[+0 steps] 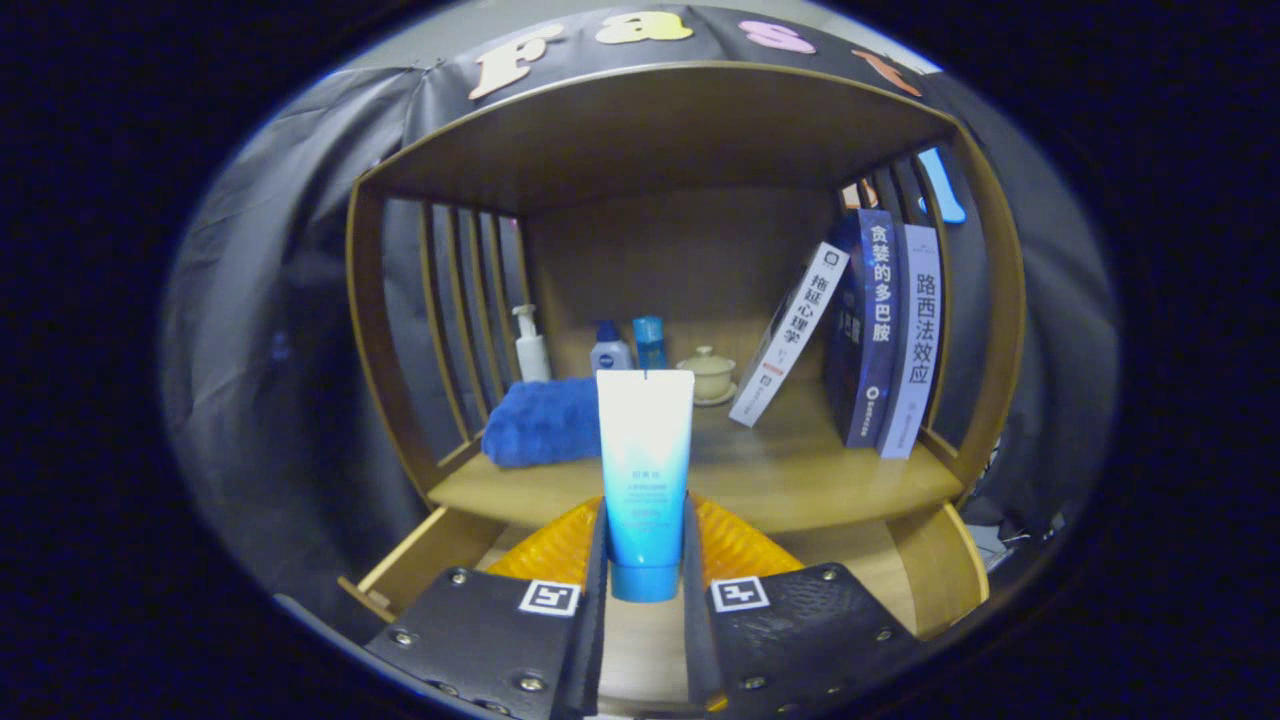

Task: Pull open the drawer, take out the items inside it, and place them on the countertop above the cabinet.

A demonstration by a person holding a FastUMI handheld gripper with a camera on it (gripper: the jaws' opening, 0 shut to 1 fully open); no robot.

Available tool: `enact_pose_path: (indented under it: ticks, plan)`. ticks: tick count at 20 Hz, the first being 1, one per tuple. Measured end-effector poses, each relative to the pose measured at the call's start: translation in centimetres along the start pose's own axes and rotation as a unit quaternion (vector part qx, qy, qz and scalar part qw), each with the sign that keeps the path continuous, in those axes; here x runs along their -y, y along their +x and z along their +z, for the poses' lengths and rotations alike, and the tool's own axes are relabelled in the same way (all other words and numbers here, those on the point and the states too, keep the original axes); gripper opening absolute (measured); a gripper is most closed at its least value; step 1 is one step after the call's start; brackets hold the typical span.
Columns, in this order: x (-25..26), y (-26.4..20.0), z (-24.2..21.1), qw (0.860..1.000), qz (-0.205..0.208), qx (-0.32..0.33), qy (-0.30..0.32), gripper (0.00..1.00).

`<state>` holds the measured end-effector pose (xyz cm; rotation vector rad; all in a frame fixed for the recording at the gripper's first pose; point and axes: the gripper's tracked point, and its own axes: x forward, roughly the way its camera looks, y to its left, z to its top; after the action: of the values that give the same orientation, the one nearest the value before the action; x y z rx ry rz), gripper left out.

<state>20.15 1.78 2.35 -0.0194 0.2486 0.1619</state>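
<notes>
Above the pulled-open wooden drawer [430, 555], my gripper [645, 590] clamps a blue-white plastic tube [645, 470]; placing on the wooden countertop [800, 480] remains.

A wooden countertop [800, 480] was seen above the open drawer [420, 560]. On it were set a blue towel [540, 420], bottles [610, 350], a lidded cup [708, 372] and three books [880, 330].
</notes>
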Motion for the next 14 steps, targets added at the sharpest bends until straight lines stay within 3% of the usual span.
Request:
enact_pose_path:
  ticks: [7,14]
  plan:
    - [1.0,7.4,1.8,0.999,-0.041,-0.003,0.015,0.33]
    - [2.2,11.3,-3.2,0.995,-0.081,-0.051,0.015,0.33]
